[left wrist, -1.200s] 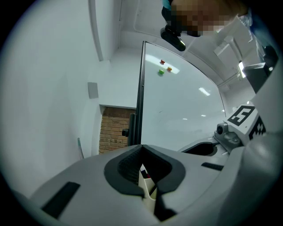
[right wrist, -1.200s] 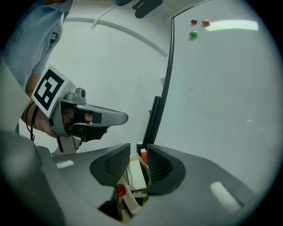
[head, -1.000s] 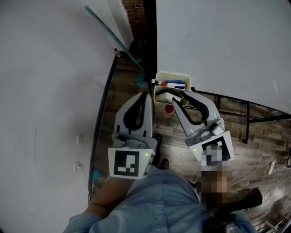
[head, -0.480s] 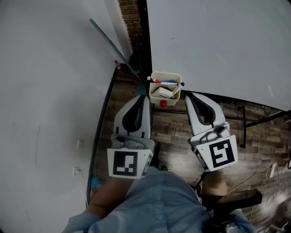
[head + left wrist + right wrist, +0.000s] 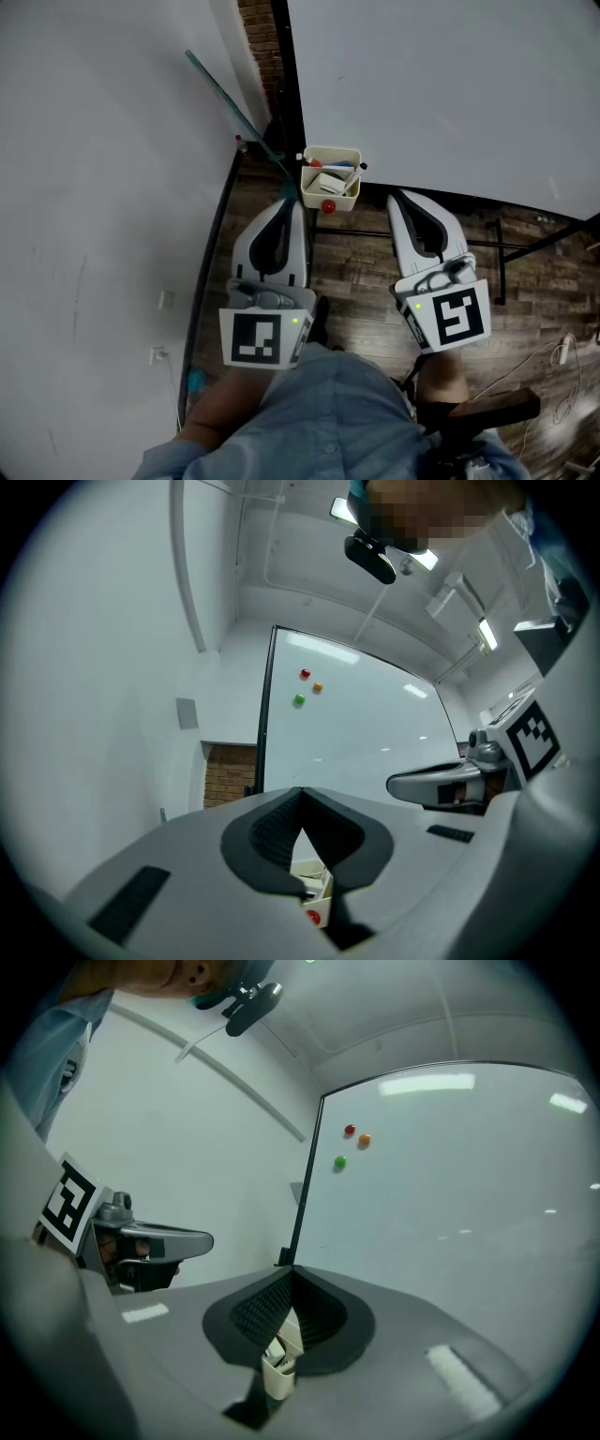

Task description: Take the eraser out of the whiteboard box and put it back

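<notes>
**Both grippers closed and empty, eraser sitting in the box ahead**

Nearest the camera, the person's blue sleeve (image 5: 309,412) is filling the bottom of the head view, and both forearms are reaching forward from it side by side. The left gripper (image 5: 297,199) is pointing ahead and tipping slightly upward. Its own view is showing the two ribbed pads meeting at the tip with nothing between them. The right gripper (image 5: 400,197) is lying about level and parallel, well apart from the left, and its jaws are likewise pressing together on nothing.

Just beyond the tips, between the two grippers but nearer the left one, the whiteboard box (image 5: 343,199) is hanging at the lower edge of the whiteboard (image 5: 450,94). Neither gripper is touching it. The eraser (image 5: 328,184) appears to be the pale block resting inside the box beside some markers (image 5: 343,166), though it is too small to be sure of its shape. Each gripper view is catching only a sliver of the box through the gap below its closed pads.

Judging from this, the eraser is sitting in its home and nothing is being carried, so the closed jaws are idling rather than gripping. The hands are hovering short of the box — clear of its rim, leaving its open top unobstructed. For another pick, the jaws would need to part before reaching in.

Farther off, three small magnets (image 5: 305,673) are dotting the board — red, orange and green.
</notes>
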`<state>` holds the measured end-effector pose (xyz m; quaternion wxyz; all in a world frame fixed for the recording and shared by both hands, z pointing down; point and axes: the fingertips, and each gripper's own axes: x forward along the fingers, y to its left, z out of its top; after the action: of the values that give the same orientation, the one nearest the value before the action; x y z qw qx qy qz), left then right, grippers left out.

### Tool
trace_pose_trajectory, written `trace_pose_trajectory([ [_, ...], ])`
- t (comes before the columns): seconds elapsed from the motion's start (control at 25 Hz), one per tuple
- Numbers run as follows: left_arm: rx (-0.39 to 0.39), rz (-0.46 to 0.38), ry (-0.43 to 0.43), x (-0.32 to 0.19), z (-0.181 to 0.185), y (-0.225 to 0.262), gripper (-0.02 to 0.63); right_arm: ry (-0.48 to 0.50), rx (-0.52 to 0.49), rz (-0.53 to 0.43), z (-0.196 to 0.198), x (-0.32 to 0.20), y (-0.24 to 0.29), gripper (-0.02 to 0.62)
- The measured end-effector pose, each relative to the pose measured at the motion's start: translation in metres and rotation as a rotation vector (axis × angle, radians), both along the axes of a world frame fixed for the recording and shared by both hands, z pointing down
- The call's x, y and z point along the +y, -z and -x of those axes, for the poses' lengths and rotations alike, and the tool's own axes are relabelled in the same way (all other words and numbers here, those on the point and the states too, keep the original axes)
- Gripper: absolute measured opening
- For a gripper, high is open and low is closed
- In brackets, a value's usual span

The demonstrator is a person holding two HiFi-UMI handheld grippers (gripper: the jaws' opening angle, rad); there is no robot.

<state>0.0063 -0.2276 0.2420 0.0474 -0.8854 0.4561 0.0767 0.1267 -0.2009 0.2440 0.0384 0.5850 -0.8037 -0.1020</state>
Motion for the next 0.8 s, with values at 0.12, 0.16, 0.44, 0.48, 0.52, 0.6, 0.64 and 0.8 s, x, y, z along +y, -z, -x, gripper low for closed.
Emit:
trace_pose_trajectory([
  [0.12,0.001,-0.005,-0.003,0.0043,-0.0010,0.0017,0.003,0.002,-0.003,-0.005,-0.0005,0.0042,0.0020,0.000],
  [0.16,0.003,-0.005,-0.001,0.0047,-0.0009,0.0020,0.003,0.002,-0.004,-0.007,-0.0009,0.0049,0.0026,0.000],
  [0.44,0.001,-0.015,-0.001,0.0054,-0.0021,0.0044,0.003,0.008,-0.008,-0.017,0.0000,0.0054,0.0048,0.000],
  [0.48,0.000,-0.015,-0.001,0.0051,-0.0024,0.0043,0.003,0.008,-0.008,-0.017,-0.0001,0.0053,0.0046,0.000],
  [0.52,-0.001,-0.014,-0.002,0.0049,-0.0028,0.0040,0.003,0.007,-0.009,-0.017,-0.0004,0.0051,0.0044,0.000],
  [0.6,0.001,-0.006,-0.006,0.0049,-0.0038,0.0022,0.003,0.006,-0.009,-0.016,-0.0009,0.0050,0.0038,0.000],
  [0.64,0.001,-0.003,-0.007,0.0052,-0.0042,0.0017,0.003,0.005,-0.010,-0.016,-0.0012,0.0051,0.0038,0.000],
  [0.8,0.001,-0.010,-0.007,0.0060,-0.0052,0.0037,0.003,0.006,-0.010,-0.018,-0.0018,0.0057,0.0046,0.000],
])
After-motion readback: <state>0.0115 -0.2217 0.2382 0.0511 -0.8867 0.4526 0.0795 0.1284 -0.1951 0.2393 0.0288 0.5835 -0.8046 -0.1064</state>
